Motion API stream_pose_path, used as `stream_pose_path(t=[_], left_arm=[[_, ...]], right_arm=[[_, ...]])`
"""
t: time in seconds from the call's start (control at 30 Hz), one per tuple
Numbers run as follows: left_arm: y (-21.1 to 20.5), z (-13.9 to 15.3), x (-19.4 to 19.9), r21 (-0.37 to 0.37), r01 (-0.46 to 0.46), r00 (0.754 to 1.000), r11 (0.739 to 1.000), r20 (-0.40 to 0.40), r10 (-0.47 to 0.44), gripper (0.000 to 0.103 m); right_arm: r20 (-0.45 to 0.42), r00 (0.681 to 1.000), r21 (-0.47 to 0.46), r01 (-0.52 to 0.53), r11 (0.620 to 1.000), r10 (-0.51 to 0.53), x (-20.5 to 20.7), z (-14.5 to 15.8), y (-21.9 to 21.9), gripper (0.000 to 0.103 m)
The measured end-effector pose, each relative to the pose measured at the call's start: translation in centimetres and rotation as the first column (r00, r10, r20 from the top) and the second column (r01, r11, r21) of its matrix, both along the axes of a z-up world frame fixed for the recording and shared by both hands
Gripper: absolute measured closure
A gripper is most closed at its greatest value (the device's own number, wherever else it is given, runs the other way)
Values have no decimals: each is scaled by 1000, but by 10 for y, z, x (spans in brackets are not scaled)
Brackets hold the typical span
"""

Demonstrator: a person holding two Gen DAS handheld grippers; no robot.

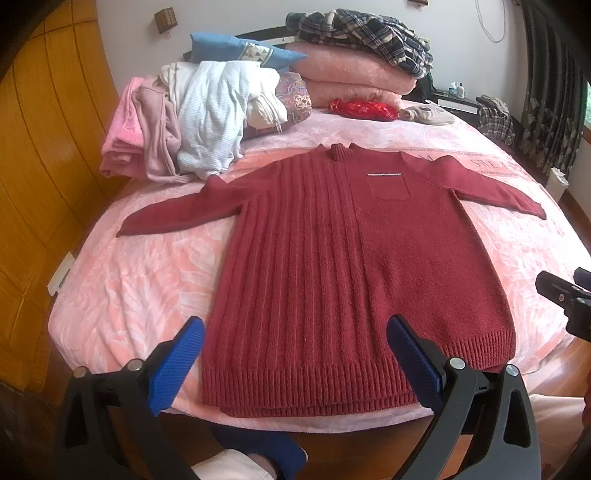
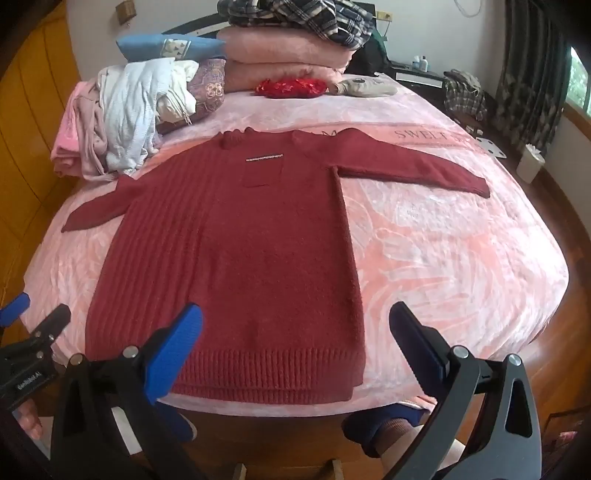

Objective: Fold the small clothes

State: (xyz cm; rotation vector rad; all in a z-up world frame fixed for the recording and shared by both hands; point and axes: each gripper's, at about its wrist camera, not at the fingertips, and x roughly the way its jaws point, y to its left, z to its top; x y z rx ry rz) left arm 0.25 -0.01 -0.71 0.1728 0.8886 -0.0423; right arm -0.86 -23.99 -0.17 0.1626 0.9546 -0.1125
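A dark red knit sweater (image 1: 343, 258) lies flat and face up on the pink bed cover (image 1: 140, 280), both sleeves spread sideways, its ribbed hem at the near edge. It also shows in the right wrist view (image 2: 236, 243). My left gripper (image 1: 295, 354) is open and empty, held just above the hem. My right gripper (image 2: 295, 343) is open and empty, above the hem's right corner. The right gripper's body shows at the right edge of the left wrist view (image 1: 565, 299), and the left gripper shows at the left edge of the right wrist view (image 2: 33, 332).
A heap of pink and white clothes (image 1: 184, 125) lies at the bed's far left. Folded pink blankets (image 1: 351, 74) with a plaid garment (image 1: 362, 29), a blue pillow (image 1: 240, 51) and a red item (image 1: 364, 109) lie at the head. A wooden wall (image 1: 40, 166) stands left, curtains (image 2: 528, 74) right.
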Motion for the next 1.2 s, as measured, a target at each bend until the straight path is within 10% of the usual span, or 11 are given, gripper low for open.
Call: stream_pose_path(t=[1.2], left_arm=[[0, -2, 2, 0, -7, 1000, 1000, -1, 7, 4]], right_arm=[[6, 999, -60, -47, 997, 47, -2, -2, 5, 3]])
